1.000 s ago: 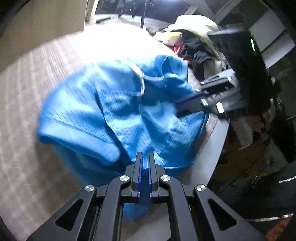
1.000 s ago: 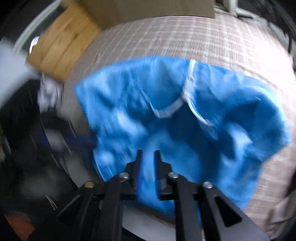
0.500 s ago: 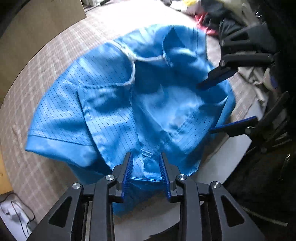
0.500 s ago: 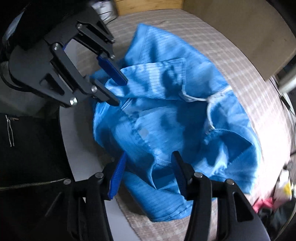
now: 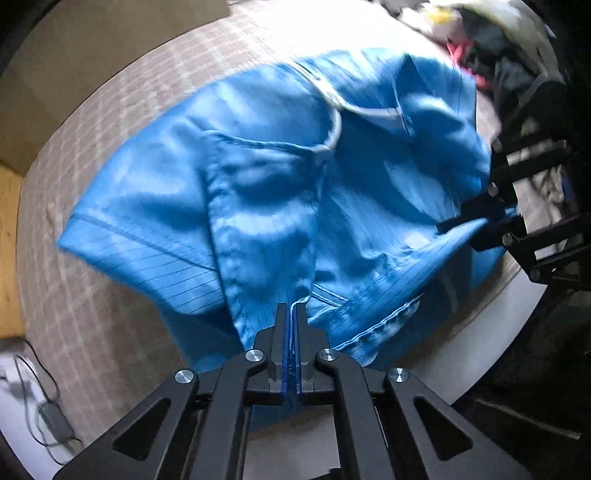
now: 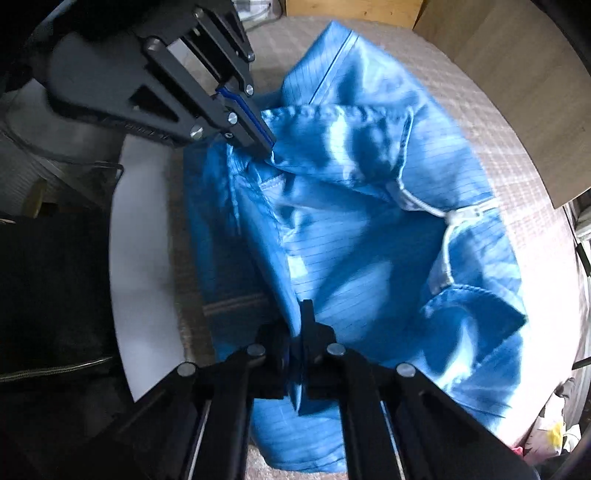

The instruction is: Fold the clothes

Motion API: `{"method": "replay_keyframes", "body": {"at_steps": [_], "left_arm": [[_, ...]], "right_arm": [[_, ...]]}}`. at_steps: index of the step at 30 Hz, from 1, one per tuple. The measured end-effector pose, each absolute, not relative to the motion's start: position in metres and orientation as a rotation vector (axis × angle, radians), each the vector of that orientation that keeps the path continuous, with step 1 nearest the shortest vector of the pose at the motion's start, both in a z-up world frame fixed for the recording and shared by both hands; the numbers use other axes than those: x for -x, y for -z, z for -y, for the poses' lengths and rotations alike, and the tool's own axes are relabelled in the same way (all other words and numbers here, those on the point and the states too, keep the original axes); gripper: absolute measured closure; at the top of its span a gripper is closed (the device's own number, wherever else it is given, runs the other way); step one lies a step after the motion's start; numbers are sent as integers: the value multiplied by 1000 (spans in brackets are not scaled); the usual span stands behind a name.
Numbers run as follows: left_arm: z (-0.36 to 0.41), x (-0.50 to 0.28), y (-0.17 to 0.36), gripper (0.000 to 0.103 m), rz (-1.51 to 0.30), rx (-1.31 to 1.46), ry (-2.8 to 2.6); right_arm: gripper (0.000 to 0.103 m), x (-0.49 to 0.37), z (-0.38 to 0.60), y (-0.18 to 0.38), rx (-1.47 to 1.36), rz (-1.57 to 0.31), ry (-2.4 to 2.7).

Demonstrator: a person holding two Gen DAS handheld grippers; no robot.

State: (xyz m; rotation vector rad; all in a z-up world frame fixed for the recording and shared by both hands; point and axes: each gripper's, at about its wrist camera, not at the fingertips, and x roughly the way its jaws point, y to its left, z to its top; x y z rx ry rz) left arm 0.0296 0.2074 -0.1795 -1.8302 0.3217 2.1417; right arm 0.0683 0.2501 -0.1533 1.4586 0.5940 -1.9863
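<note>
A checked cloth [image 5: 122,122] in beige and white covers a round table [image 6: 136,236], whose bare white rim shows at 9 o'clock in the right wrist view. Brown board [image 6: 517,81] stands at 1 to 2 o'clock there, with light wood [image 6: 354,7] at 12 o'clock. In the left wrist view a pile of mixed clothes [image 5: 491,40] lies at 1 o'clock, and a cable with an adapter [image 5: 55,421] lies on pale floor at 8 o'clock.
</note>
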Motion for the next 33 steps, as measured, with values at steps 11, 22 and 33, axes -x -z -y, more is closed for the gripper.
{"method": "replay_keyframes", "body": {"at_steps": [11,22,33], "left_arm": [[-128,-26,129,102,489,1479,-2413],[-119,-38,144,102,998,1243,-2322],[-118,-88,150,101,754,1464,-2331]], "right_arm": [[101,-52,-307,107,-1353,-273,2279],[101,-62,-331,122,-1358,-15,2335],[59,-69,-297,100,-1445,-150,2199]]}}
